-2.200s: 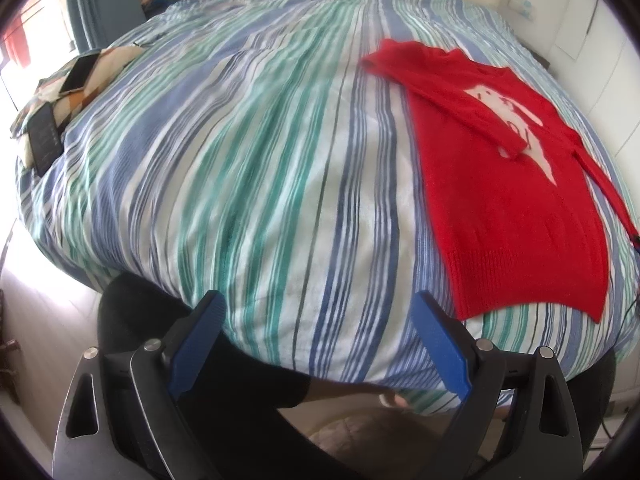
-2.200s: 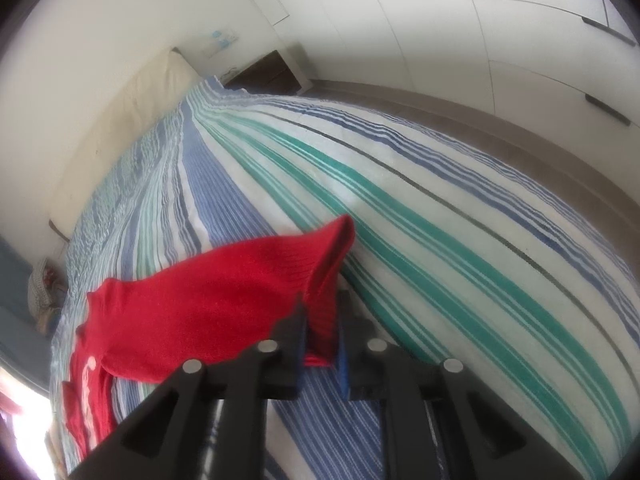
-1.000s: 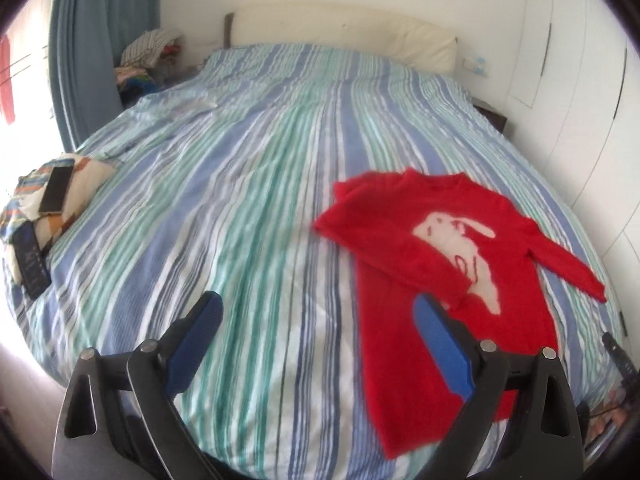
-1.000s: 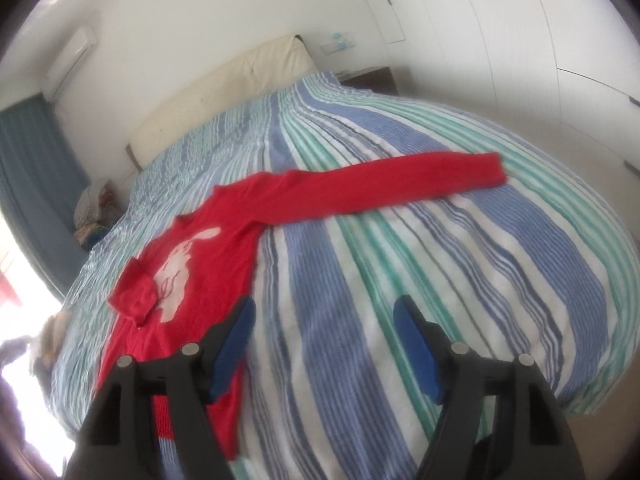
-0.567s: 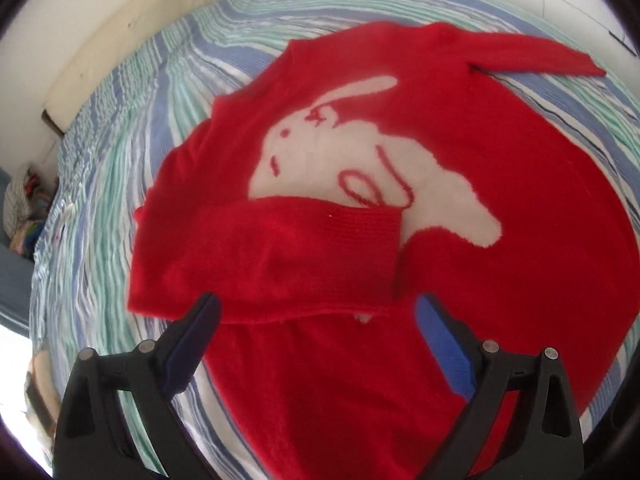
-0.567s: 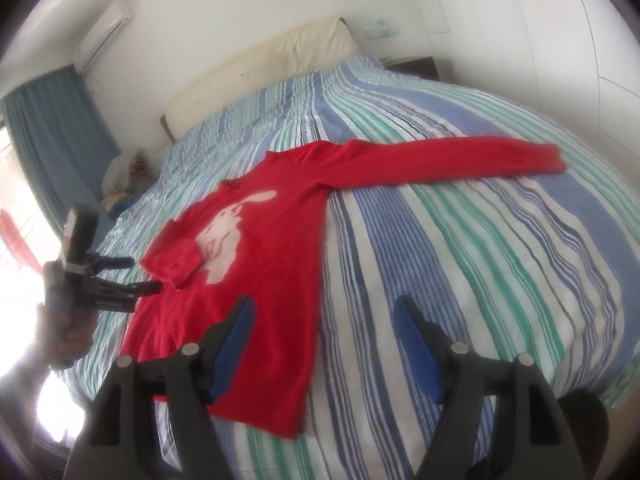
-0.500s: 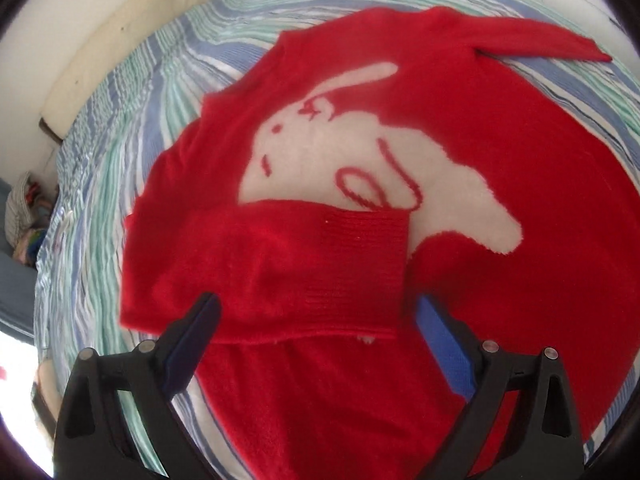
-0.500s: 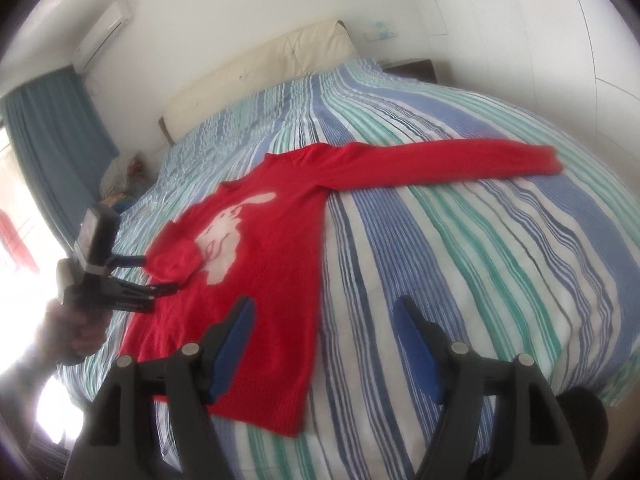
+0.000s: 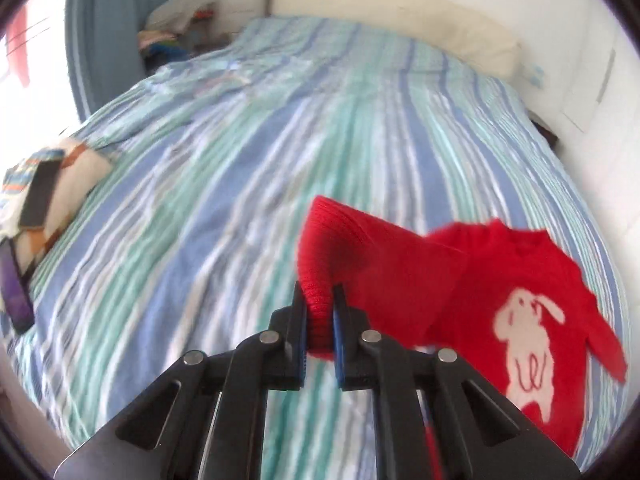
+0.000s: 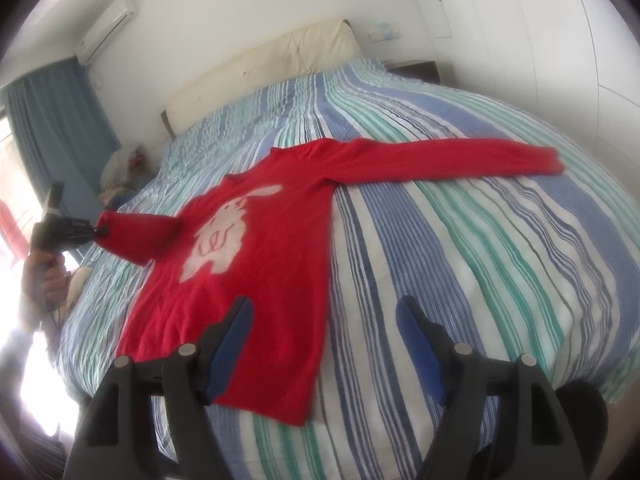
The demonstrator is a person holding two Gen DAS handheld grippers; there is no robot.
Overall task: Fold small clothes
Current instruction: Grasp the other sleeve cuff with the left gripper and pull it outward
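Sweater [image 10: 256, 264]: left gripper [image 9: 319, 320] jaws have just closed on cuff [image 9: 318, 280]; pull sleeve flat. Right gripper [image 10: 324, 344] wide open, empty.

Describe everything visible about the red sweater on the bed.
The red sweater is a knitted long-sleeved top with a white rabbit on its front, lying face up on the striped bedspread. One sleeve stretches flat out sideways. The other sleeve's ribbed cuff is pinched in the left gripper, whose jaws have just been closing, and lifted off the bed.
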